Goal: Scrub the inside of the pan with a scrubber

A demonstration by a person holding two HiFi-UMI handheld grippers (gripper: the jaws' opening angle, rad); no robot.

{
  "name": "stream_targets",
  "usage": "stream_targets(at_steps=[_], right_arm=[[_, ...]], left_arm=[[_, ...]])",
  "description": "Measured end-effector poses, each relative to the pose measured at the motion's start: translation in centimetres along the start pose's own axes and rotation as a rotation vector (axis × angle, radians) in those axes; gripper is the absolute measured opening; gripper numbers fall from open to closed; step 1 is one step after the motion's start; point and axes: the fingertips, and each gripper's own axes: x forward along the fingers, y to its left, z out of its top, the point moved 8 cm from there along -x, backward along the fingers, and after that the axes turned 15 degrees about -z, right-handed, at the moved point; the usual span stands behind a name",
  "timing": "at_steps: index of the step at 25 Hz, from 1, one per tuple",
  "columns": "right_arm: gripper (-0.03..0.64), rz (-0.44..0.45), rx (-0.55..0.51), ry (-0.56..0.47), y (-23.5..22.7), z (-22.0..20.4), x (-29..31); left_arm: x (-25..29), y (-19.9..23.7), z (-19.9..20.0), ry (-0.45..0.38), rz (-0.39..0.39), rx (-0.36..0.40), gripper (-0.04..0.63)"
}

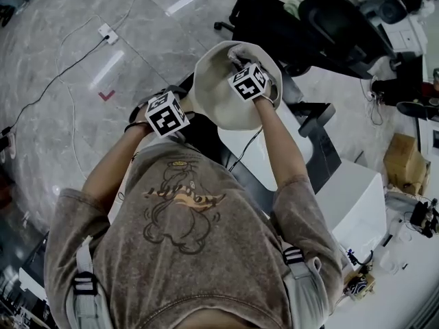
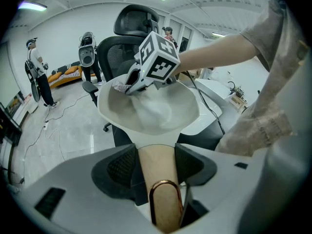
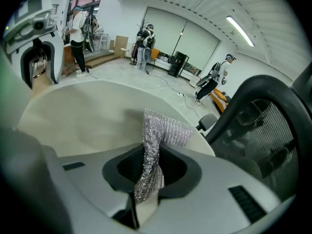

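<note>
A cream pan is held up in front of the person. Its tan handle, with a copper hanging loop at the end, lies between the jaws of my left gripper, which are shut on it. In the head view the left gripper is at the pan's near left side. My right gripper reaches down into the bowl at its far right side. It is shut on a silver mesh scrubber, whose free end pokes past the jaws against the pan's inner wall. The left gripper view shows the right gripper inside the pan.
A black office chair stands just beyond the pan. A white desk lies to the right, with a cardboard box past it. Cables run over the grey floor on the left. People stand in the background.
</note>
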Motion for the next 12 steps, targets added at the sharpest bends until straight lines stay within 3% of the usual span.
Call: stream_targets(at_steps=[12], right_arm=[[0.083,-0.04,-0.107,0.11,-2.2,-2.5,-2.7]], left_arm=[[0.1,-0.2,0.0,0.0,0.011,-0.008,0.265]])
